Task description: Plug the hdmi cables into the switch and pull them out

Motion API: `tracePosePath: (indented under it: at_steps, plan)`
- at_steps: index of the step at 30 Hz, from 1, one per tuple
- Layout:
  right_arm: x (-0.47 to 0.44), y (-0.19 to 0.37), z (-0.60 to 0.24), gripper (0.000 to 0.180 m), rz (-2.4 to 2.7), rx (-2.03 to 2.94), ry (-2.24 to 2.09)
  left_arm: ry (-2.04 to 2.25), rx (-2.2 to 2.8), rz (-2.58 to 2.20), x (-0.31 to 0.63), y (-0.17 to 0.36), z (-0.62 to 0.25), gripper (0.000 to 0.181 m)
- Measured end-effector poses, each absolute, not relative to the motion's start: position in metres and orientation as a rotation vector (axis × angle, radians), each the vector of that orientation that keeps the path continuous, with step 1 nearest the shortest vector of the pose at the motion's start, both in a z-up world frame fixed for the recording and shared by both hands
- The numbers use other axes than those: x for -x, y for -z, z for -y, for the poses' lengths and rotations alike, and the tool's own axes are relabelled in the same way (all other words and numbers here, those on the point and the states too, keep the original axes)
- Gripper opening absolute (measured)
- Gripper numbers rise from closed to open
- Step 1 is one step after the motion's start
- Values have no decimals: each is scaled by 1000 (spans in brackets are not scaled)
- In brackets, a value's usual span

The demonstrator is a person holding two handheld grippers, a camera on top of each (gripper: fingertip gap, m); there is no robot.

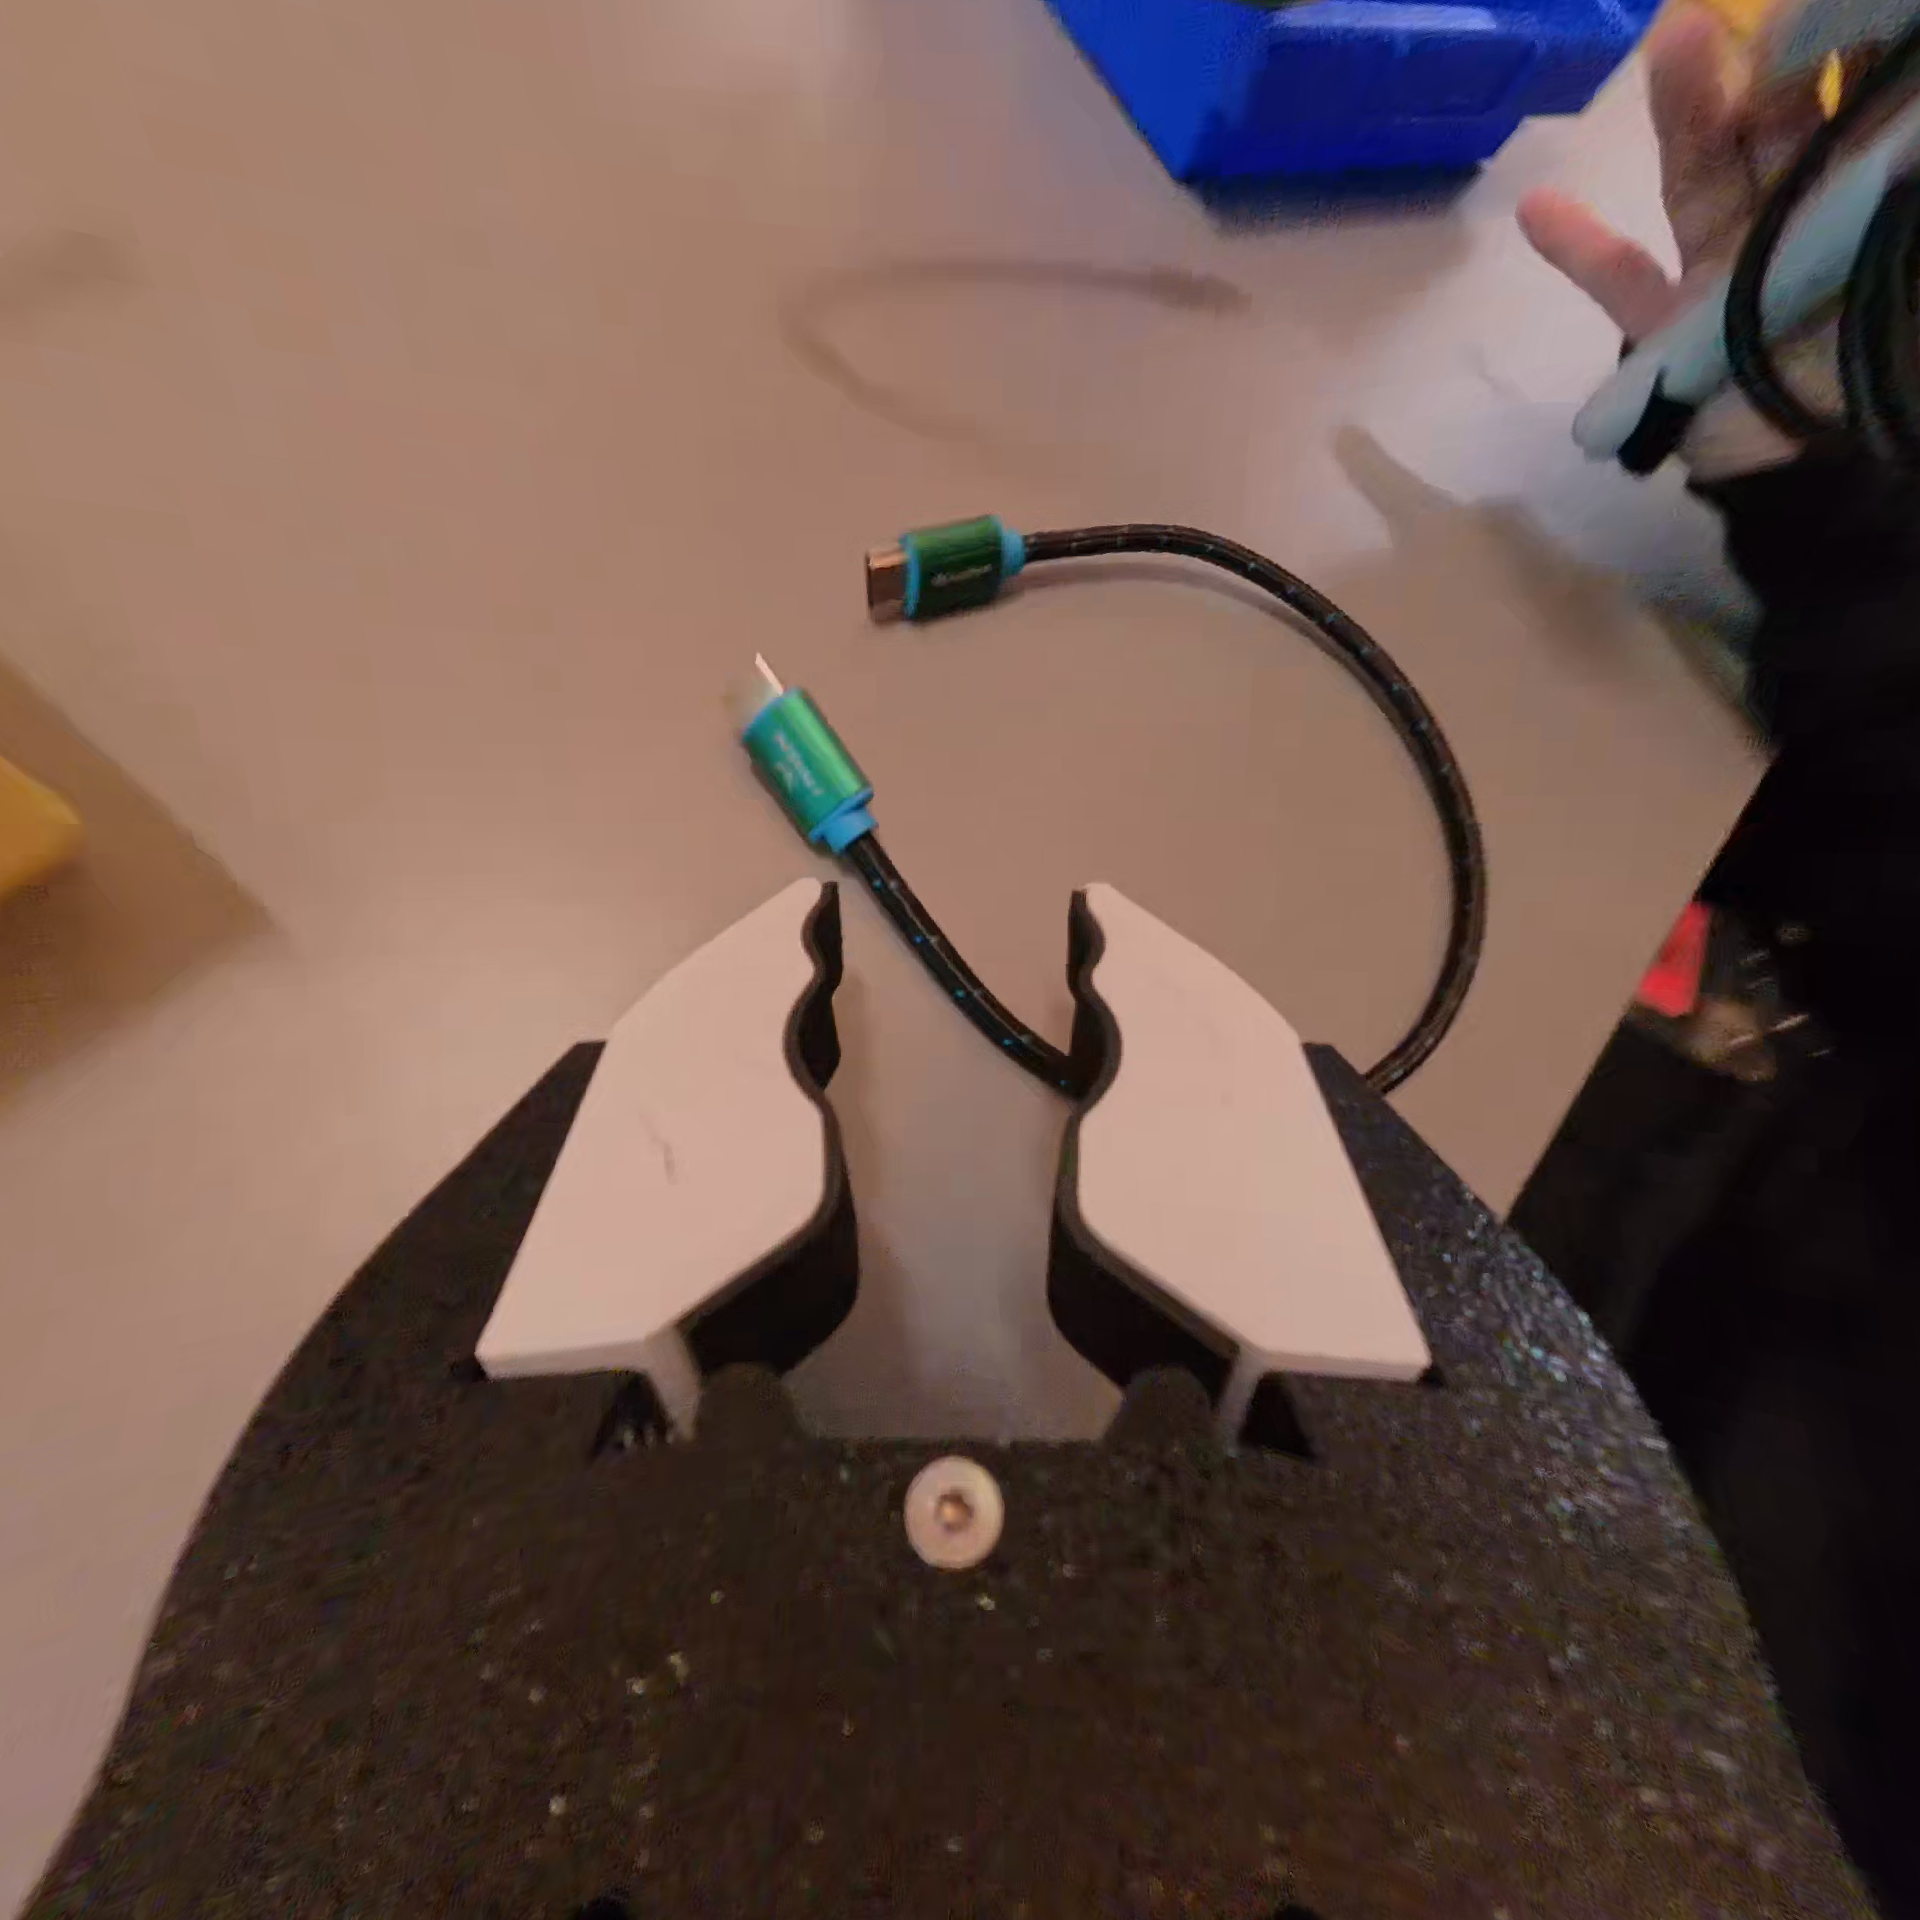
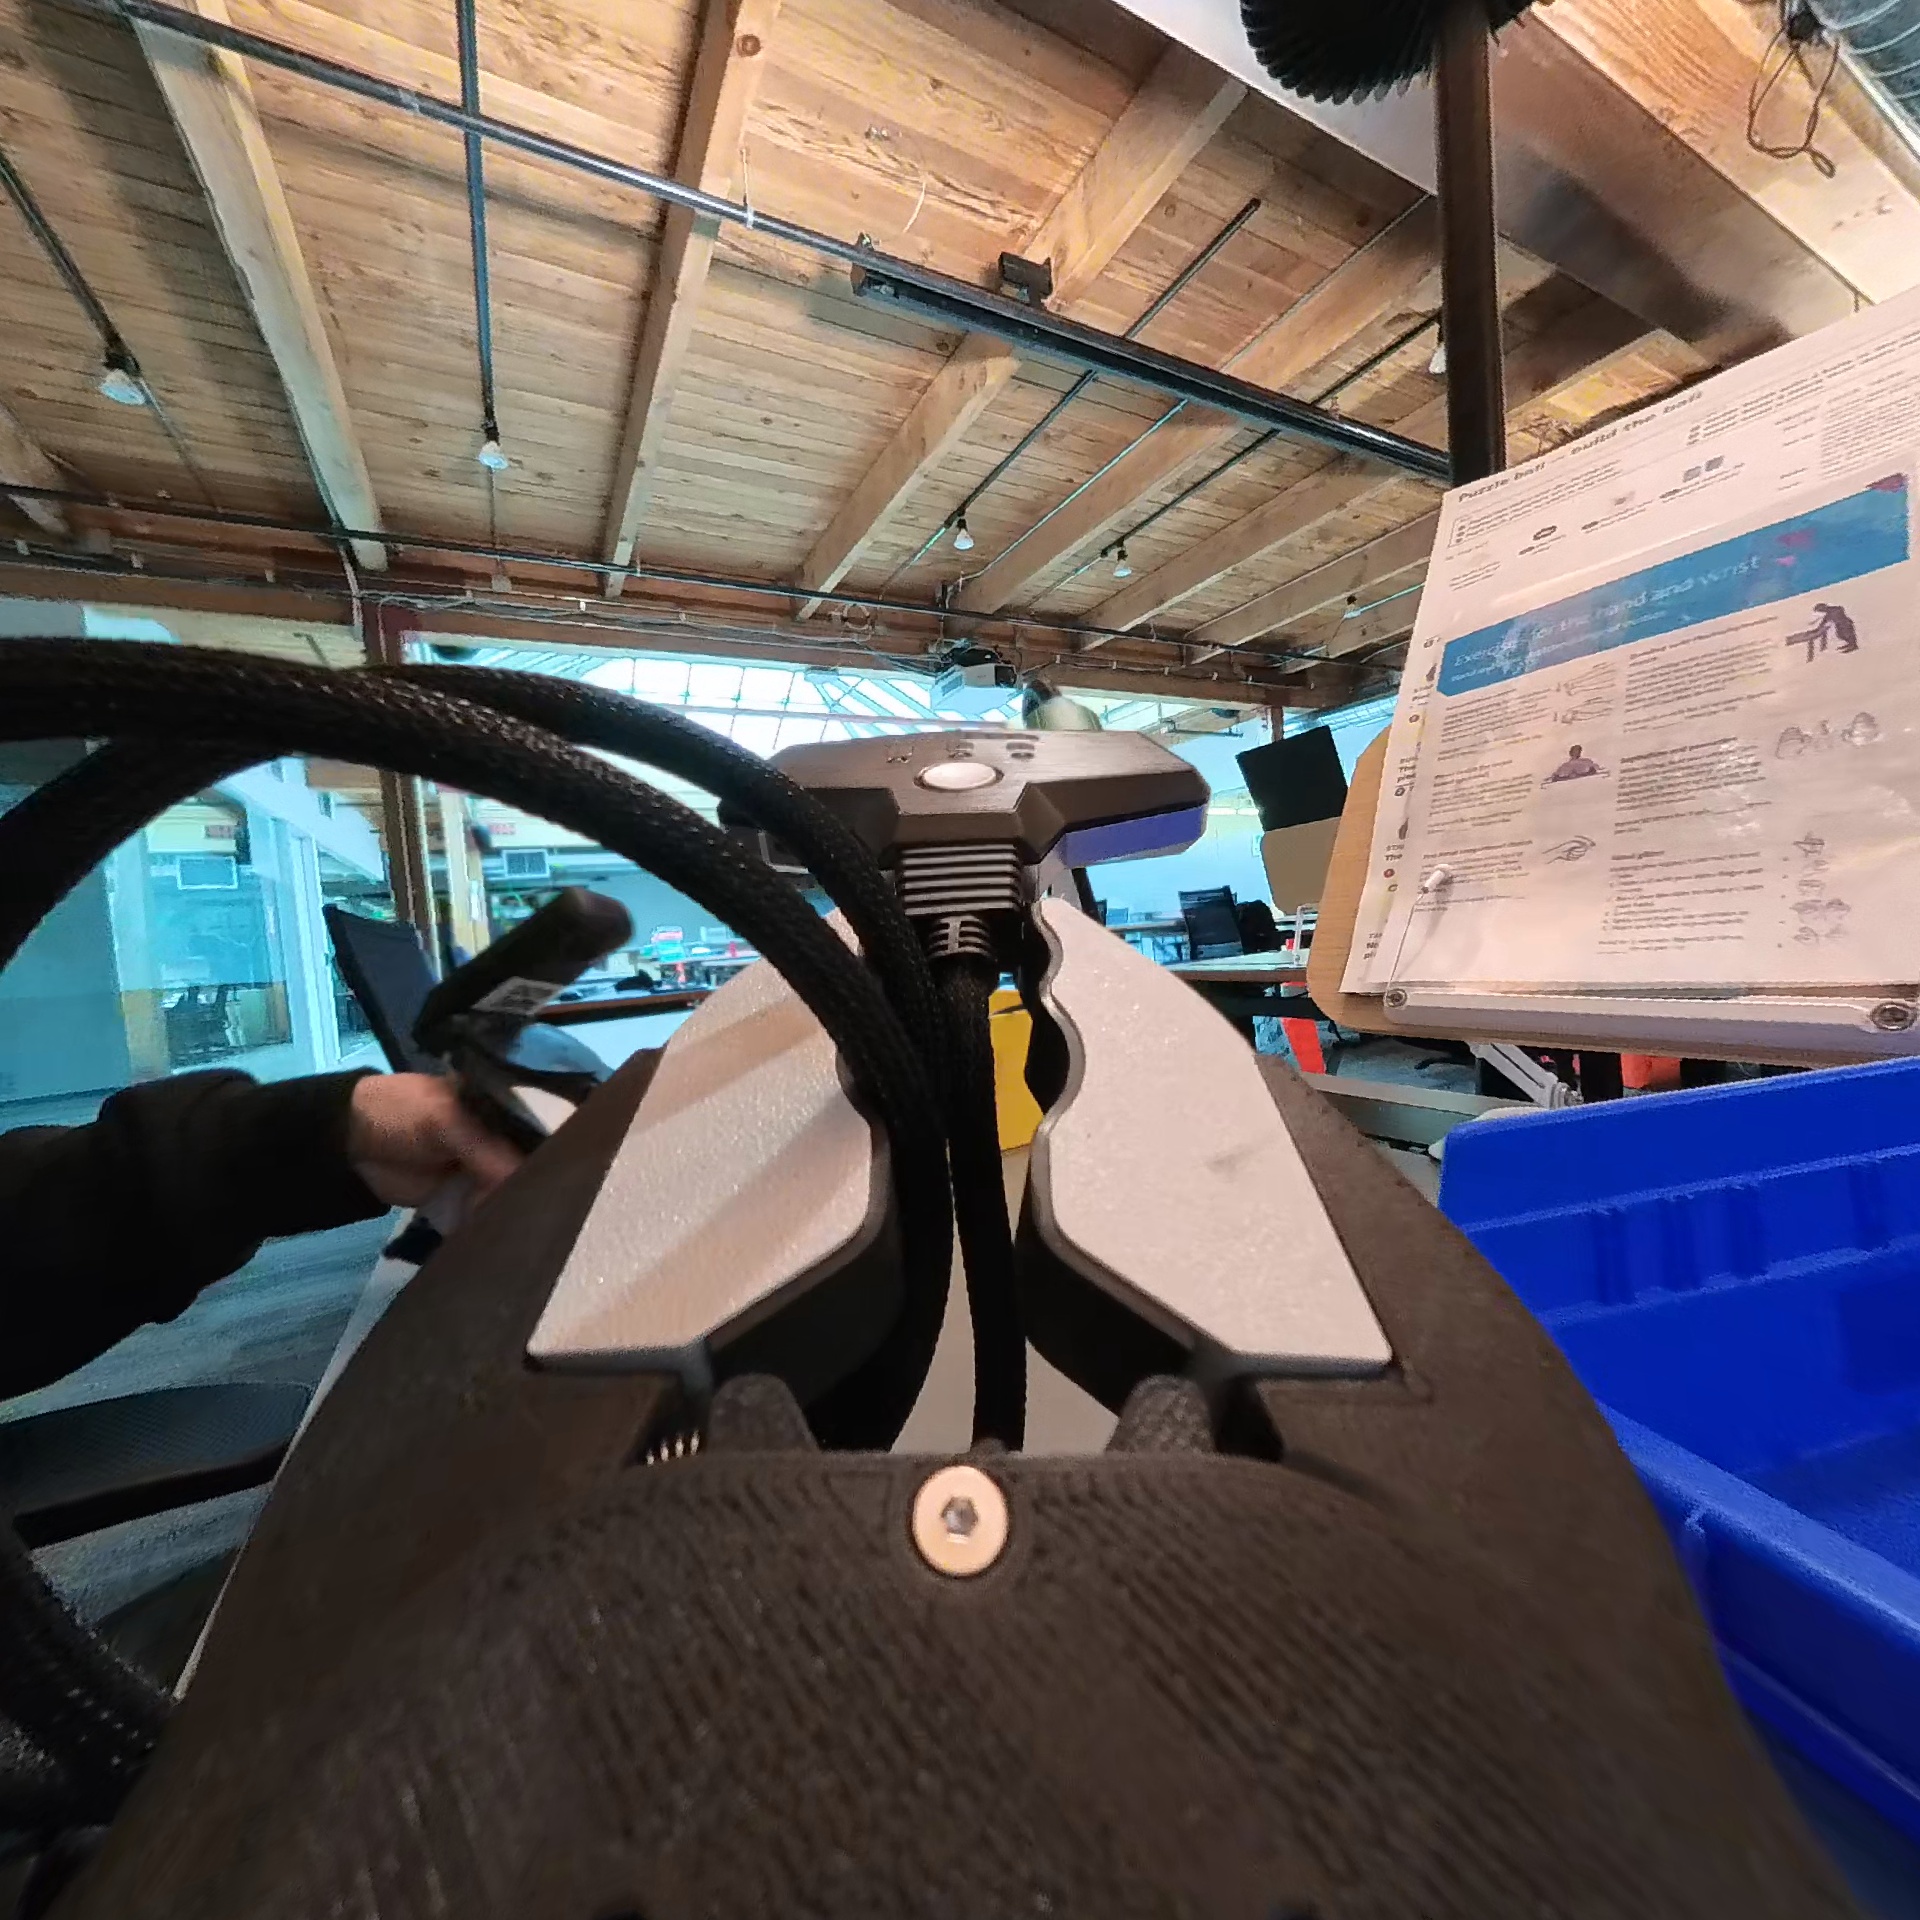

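A short black braided HDMI cable [image 1: 1439,790] lies curved on the beige table [image 1: 416,416]. It has a green plug at each end: one [image 1: 805,771] just beyond my fingertips, the other [image 1: 943,574] farther off. My left gripper [image 1: 951,904] is open and empty, low over the table, and the cable runs between its fingers [image 1: 1164,1091]. My right gripper [image 2: 961,935] is raised and tilted up. It is shut on the thick black braided cord [image 2: 982,1195] of the black switch [image 2: 987,790], which sits just above its fingertips. The cord loops off to the left.
A blue plastic bin [image 1: 1340,83] stands at the far edge of the table and shows close on the right in the right wrist view [image 2: 1714,1351]. A board with printed sheets [image 2: 1662,727] stands behind it. A yellow object [image 1: 31,831] lies on brown card at the left. A person's hand [image 2: 416,1132] is at the left.
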State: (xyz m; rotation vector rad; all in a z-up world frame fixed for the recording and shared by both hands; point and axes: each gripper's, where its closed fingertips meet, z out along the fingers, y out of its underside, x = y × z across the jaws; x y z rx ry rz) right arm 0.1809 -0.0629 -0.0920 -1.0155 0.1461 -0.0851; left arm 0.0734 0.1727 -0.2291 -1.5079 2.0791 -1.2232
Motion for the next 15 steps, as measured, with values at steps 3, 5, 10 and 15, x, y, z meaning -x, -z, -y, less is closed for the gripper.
tracePosePath:
  at_steps: [3, 5, 10, 15]
  plan:
    - [-180, 92, 62, 22, -140, 1018, 81, 1260, 1747, -2073, -80, 242, -176, 42]
    - [-180, 92, 63, 22, -143, 1015, 80, 1225, 1812, -2119, -81, 250, -174, 43]
    - [-179, 92, 61, 23, -136, 1019, 74, 1118, 1879, -2177, -87, 256, -170, 31]
    - [-179, 93, 61, 23, -134, 1022, 72, 1183, 1970, -2222, -95, 259, -167, 11]
